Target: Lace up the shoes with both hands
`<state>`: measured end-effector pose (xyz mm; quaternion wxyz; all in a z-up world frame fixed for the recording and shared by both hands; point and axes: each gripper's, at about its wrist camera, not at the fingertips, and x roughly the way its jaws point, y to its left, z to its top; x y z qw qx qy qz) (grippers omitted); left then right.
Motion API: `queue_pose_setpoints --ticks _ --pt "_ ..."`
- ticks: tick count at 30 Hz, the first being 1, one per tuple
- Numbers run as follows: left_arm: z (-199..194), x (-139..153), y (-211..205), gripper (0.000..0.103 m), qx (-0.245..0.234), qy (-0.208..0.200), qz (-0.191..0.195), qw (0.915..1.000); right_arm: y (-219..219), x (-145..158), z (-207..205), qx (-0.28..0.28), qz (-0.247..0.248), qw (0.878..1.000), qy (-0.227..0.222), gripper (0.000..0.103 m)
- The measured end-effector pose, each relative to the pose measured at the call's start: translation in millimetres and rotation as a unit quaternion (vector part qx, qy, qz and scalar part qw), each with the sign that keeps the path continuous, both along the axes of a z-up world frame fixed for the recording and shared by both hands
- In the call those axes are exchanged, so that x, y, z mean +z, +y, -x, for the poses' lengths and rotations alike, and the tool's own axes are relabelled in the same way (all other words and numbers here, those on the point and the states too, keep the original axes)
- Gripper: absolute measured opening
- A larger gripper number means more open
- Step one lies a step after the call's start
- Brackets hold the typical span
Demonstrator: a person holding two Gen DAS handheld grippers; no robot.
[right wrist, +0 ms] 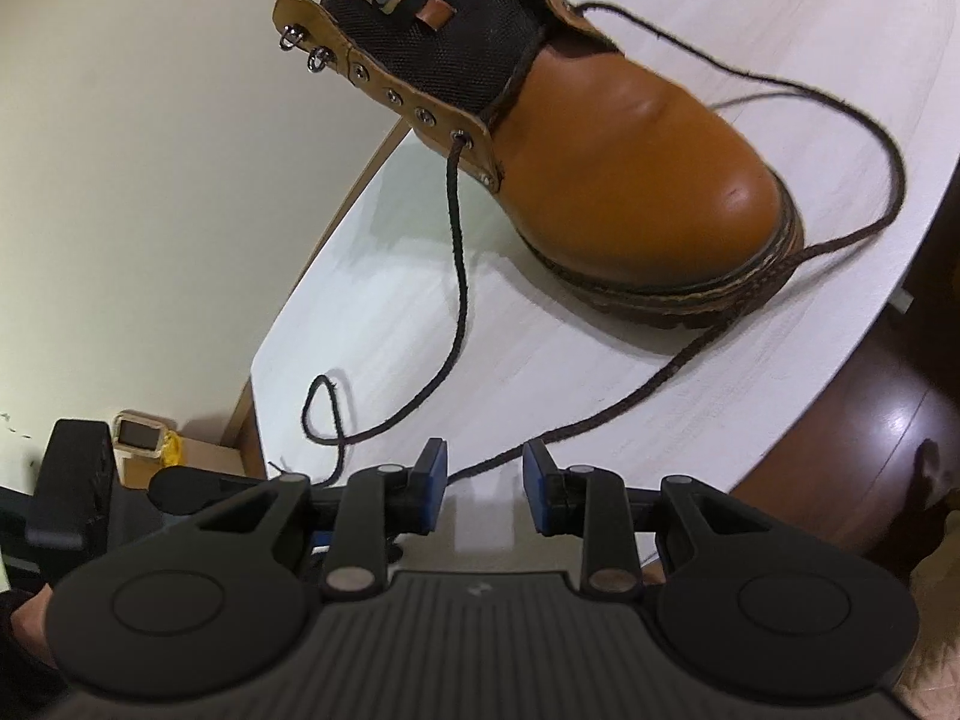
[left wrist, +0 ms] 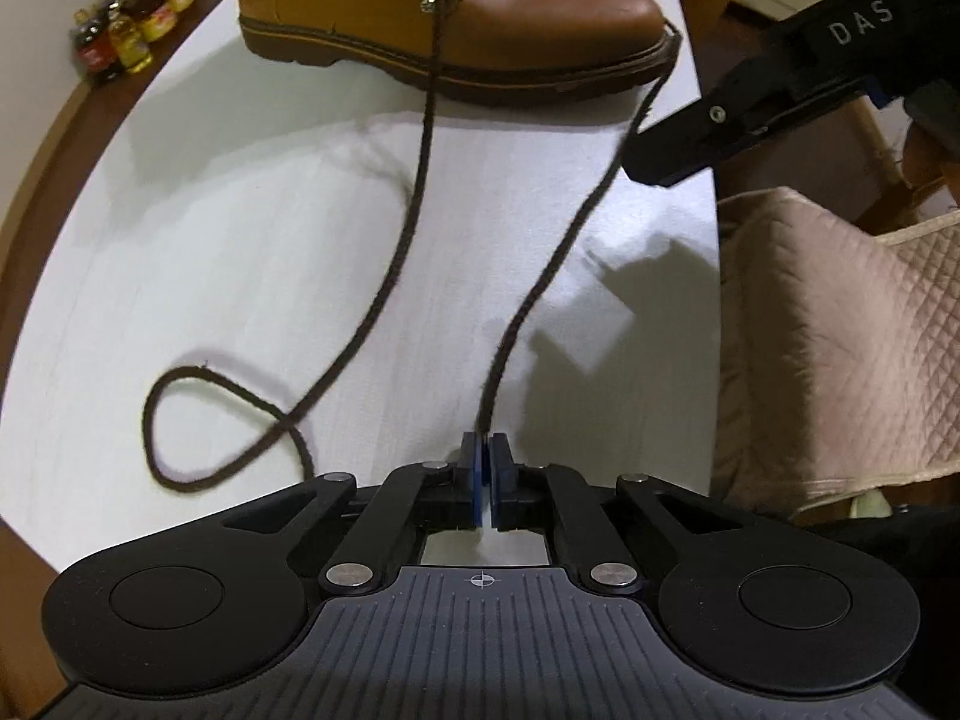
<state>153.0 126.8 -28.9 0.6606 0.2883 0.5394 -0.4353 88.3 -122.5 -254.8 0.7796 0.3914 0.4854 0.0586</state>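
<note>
The boot [left wrist: 444, 18] stands on the white table [left wrist: 210, 276] ahead of both grippers, toe toward the table's near edge, with only its lowest eyelets threaded and the brown lace [left wrist: 420, 192] trailing loose from each side. The left gripper [left wrist: 485, 468] points steeply down at the table, its jaws pressed together on the lace strand that runs around the toe and back to it; the other strand curls into a loop off to its left. The right gripper [right wrist: 483, 480] stands wide, holding nothing, with a lace strand lying on the table just ahead of its blue pads [right wrist: 437, 474] and the row of free eyelets [right wrist: 408, 108] above and beyond them. The step in hand looks like securing both ends before threading upward. To do it well, the right gripper should probably close near the lace's tip, not mid-strand, so a short stiff end can be steered into the next eyelet while the left keeps its strand lightly taut without dragging the boot.
</note>
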Motion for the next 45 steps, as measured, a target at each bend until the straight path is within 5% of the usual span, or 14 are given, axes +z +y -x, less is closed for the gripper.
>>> queue_pose_setpoints --ticks 4,10,18,19,21,26,30,32,35,41,45 --pt "-5 17 5 0.002 0.020 0.014 0.031 0.9992 5 -15 -8 -0.029 -0.067 0.997 0.015 0.030" --pt "-7 59 8 0.002 0.021 0.007 0.067 0.9975 15 -57 2 -0.138 -0.278 0.948 0.069 0.033" --pt "-1 62 5 0.002 -0.007 0.007 0.059 0.9982 32 -79 0 -0.159 -0.374 0.910 0.084 0.030" --pt "-1 62 6 0.002 -0.009 0.008 0.060 0.9982 32 -80 0 -0.158 -0.375 0.909 0.085 0.028" --pt "-1 60 7 0.002 -0.008 0.009 0.060 0.9981 34 -74 -4 -0.145 -0.362 0.917 0.081 0.003" --pt "-5 62 2 0.003 -0.003 0.012 0.071 0.9974 28 -47 -11 -0.122 -0.294 0.947 0.051 0.002" --pt "-11 69 -9 0.009 -0.008 -0.007 0.076 0.9971 -28 19 -11 -0.178 -0.174 0.967 -0.052 0.003" --pt "-17 76 -15 0.012 -0.006 -0.023 0.075 0.9969 -73 72 -1 -0.243 -0.094 0.955 -0.143 0.003" --pt "-27 81 -22 0.012 0.011 -0.033 0.073 0.9967 -109 115 7 -0.296 -0.037 0.928 -0.222 0.003" --pt "-42 86 -38 0.012 0.040 -0.044 0.073 0.9956 -96 71 -31 -0.249 -0.104 0.946 -0.179 0.003" --pt "-44 84 -49 0.012 0.046 -0.053 0.065 0.9954 -95 27 -44 -0.254 -0.166 0.943 -0.137 0.003"
